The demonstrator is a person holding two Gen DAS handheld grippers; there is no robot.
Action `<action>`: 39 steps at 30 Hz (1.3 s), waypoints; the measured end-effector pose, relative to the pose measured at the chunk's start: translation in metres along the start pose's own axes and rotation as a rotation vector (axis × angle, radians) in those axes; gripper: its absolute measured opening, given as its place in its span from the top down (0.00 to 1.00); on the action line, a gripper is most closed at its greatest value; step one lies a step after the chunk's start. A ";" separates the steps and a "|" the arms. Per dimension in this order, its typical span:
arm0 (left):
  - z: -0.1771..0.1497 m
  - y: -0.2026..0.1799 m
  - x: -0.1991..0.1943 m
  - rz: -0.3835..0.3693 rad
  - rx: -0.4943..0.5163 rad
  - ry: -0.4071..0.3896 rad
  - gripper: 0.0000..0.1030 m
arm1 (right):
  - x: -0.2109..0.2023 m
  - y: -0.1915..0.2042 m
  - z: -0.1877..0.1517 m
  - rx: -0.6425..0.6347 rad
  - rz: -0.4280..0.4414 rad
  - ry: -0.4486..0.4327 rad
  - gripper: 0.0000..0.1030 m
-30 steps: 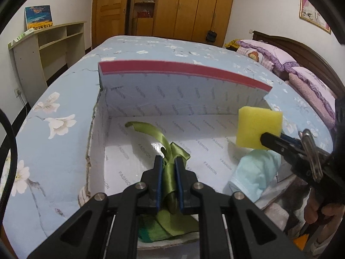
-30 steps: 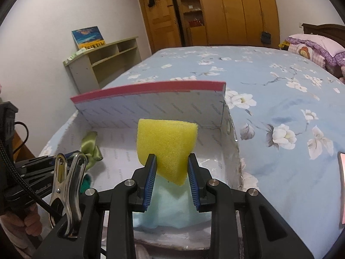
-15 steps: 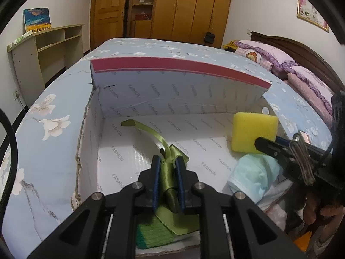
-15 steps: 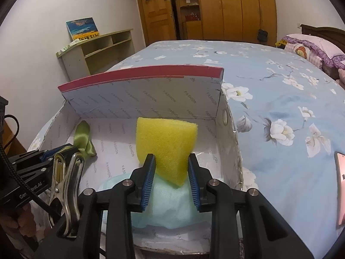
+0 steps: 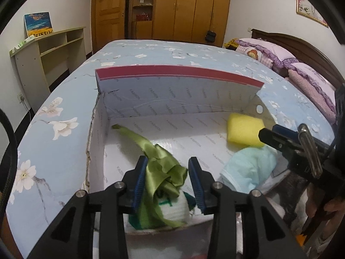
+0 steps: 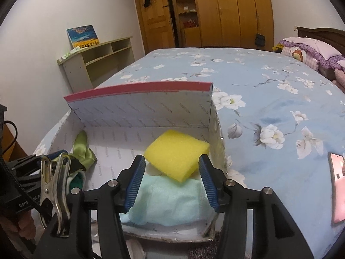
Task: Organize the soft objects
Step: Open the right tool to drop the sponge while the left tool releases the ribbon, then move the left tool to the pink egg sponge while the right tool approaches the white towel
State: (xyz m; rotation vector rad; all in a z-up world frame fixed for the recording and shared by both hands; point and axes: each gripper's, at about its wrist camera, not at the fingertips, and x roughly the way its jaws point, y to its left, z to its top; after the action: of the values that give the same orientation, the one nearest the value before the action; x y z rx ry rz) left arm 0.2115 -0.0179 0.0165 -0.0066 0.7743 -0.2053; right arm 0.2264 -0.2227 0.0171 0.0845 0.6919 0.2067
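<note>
A white cardboard box (image 5: pixel 172 101) with a red-edged raised flap lies on the bed. My left gripper (image 5: pixel 168 183) hangs over its near left corner, jaws opening; the green satin ribbon (image 5: pixel 161 164) lies loose between them on a green-and-white knit piece (image 5: pixel 174 211). My right gripper (image 6: pixel 171 182) is over the near right corner, jaws also opening. The yellow sponge (image 6: pixel 177 158) has dropped free and rests flat, partly on a pale blue cloth (image 6: pixel 170 202). In the left wrist view the sponge (image 5: pixel 244 132) and the cloth (image 5: pixel 250 170) lie beside the right gripper's finger.
The box (image 6: pixel 142 112) sits at the near corner of a blue floral bedspread (image 6: pixel 269 99). A phone (image 6: pixel 338 185) lies on the bed at the right. Pillows (image 5: pixel 301 75) and the headboard stand at the far right, a low shelf (image 5: pixel 41 64) at the left wall.
Both grippers have opened. The ribbon has slumped out of the left gripper onto the knit piece, and the sponge has fallen from the right gripper flat onto the blue cloth.
</note>
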 end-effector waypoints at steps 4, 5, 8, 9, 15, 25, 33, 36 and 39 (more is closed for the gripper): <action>-0.001 -0.004 -0.010 -0.006 0.000 0.001 0.56 | -0.011 0.002 -0.001 -0.005 0.011 -0.008 0.49; -0.001 -0.004 -0.012 -0.002 0.004 0.001 0.55 | -0.014 0.002 -0.001 -0.006 0.016 -0.010 0.49; -0.003 -0.009 -0.019 0.001 0.013 -0.001 0.54 | -0.024 0.005 -0.003 -0.009 0.024 -0.021 0.49; -0.004 -0.009 -0.021 0.000 0.014 -0.001 0.53 | -0.026 0.005 -0.005 -0.009 0.027 -0.023 0.49; -0.013 -0.017 -0.037 -0.010 0.035 0.009 0.51 | -0.044 0.002 -0.016 0.018 0.042 -0.014 0.49; -0.036 -0.021 -0.050 -0.051 0.025 0.075 0.51 | -0.068 0.002 -0.043 0.035 0.036 0.010 0.49; -0.061 -0.025 -0.053 -0.056 0.049 0.135 0.51 | -0.079 0.002 -0.061 0.049 0.025 0.033 0.49; -0.070 -0.027 -0.052 -0.064 0.059 0.154 0.51 | -0.083 0.002 -0.066 0.051 0.025 0.034 0.49; -0.077 -0.028 -0.050 -0.065 0.062 0.173 0.51 | -0.086 0.001 -0.069 0.057 0.027 0.033 0.49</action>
State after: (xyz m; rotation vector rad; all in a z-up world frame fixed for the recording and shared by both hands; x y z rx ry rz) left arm 0.1185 -0.0307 -0.0019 0.0454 0.9400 -0.2942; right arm 0.1172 -0.2395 0.0183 0.1458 0.7303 0.2148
